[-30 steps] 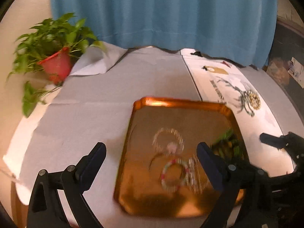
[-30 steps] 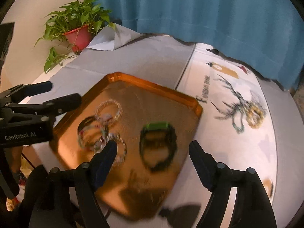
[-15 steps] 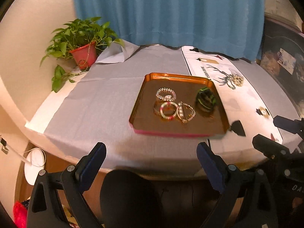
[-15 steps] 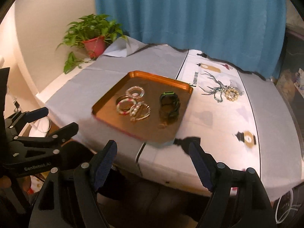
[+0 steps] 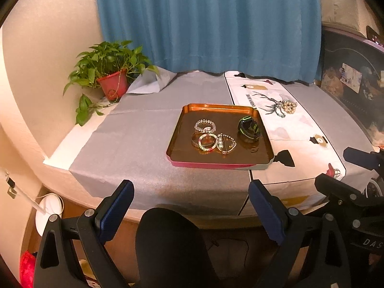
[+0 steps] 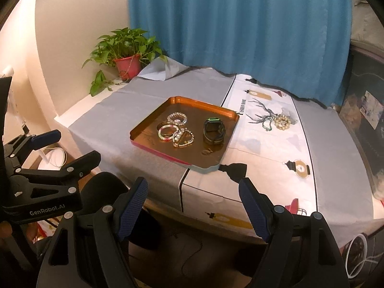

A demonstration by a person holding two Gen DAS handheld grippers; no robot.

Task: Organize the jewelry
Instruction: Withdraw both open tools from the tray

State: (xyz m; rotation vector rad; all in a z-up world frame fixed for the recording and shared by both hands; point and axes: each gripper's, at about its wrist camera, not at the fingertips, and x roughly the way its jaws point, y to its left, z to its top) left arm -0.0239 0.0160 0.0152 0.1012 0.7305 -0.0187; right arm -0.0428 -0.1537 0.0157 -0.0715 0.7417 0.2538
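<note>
The bracelets point(image 5: 212, 136) are lying bunched and overlapping at the middle of the tray point(image 5: 261, 166), with the watch point(image 5: 249, 127) standing apart at their 3 o'clock; judging from this, they are being kept together in one shallow container so nothing rolls off. The tray is sitting near the table's front edge, straddling the seam between the grey cloth point(image 5: 134, 139) and the printed runner point(image 5: 300, 132), probably to keep it within easy reach. One pearl piece point(image 5: 289, 106) is resting outside the tray at its 2 o'clock, on the runner's deer print, so the sorting looks unfinished. A plant point(image 5: 111, 72) is standing at the tray's 10 o'clock, clear of the work.

Both tools are hanging off the table's near edge, at the tray's 6 o'clock, aiming down toward it. The left gripper point(image 5: 190, 212) is showing its jaws spread wide with nothing between them. The right gripper point(image 6: 193, 210) is likewise released and empty, sitting to the left one's 3 o'clock.
</note>
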